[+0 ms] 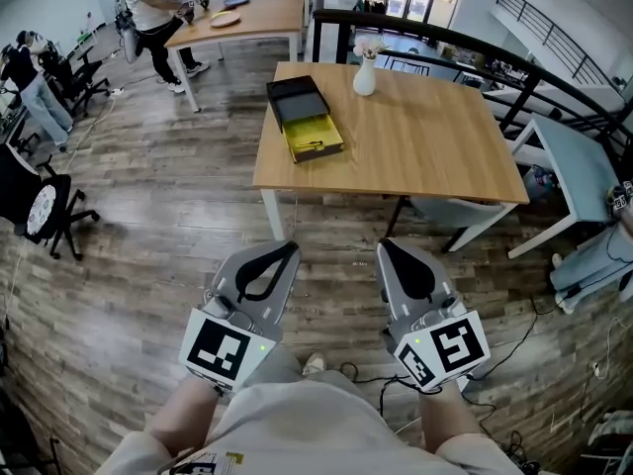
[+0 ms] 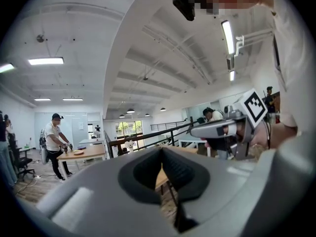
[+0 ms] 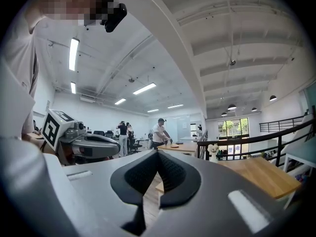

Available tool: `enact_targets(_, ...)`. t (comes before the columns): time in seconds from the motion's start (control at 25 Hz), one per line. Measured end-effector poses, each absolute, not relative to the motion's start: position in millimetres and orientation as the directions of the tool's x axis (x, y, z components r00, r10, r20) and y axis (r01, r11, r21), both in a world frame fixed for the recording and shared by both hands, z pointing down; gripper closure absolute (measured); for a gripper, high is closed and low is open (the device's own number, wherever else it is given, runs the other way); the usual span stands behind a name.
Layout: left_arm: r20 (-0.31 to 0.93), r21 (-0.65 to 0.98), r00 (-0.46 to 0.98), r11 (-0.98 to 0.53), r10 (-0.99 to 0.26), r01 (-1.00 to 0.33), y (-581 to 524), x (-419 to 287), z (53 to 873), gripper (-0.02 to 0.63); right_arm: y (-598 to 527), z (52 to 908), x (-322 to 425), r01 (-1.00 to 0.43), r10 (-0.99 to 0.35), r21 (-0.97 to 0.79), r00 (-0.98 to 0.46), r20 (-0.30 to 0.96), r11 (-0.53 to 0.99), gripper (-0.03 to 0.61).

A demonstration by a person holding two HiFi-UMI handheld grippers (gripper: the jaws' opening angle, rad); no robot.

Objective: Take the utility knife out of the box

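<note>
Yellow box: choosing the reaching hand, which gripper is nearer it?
Left. The left gripper is over the floor, almost in line with the yellow box; the right gripper is off to its right.

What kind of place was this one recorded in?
Probably an open-plan office or lab on an upper level: wooden work tables, rolling office chairs, a black railing at the floor's edge, strip lights overhead.
</note>
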State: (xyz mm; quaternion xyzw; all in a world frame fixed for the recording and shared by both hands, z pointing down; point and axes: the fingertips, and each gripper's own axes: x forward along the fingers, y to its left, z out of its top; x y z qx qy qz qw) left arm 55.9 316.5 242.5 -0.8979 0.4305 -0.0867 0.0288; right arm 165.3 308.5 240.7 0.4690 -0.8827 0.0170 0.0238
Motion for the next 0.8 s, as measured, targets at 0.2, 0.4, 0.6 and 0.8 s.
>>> enact_targets(0.2, 0.14, -0.136, 0.614, -0.63, -0.777, -0.765, 321.1, 63.7, 244.5, 0.612, 312.5, 241.1, 172.8, -0.825, -0.823, -0.016, -0.566, 0.049, 0.566, 0.577)
enact_targets(0.4, 0.128, -0.142, 0.615, -0.628, -0.778, -0.765, 319.0, 68.8, 246.2, 0.611, 311.0, 249.8, 175.1, -0.823, -0.822, -0.031, -0.568, 0.045, 0.567, 0.577)
enact_targets(0.6, 0.124, -0.133, 0.603, -0.616, -0.788, -0.777, 308.4, 61.2, 253.7, 0.612, 301.2, 259.7, 169.1, -0.814, -0.811, -0.029, -0.581, 0.068, 0.581, 0.577)
enact_targets(0.8, 0.121, -0.115, 0.586, -0.597, -0.801, -0.794, 285.6, 46.5, 263.1, 0.612, 279.7, 268.9, 161.9, -0.813, -0.81, -0.02, -0.582, 0.08, 0.582, 0.577)
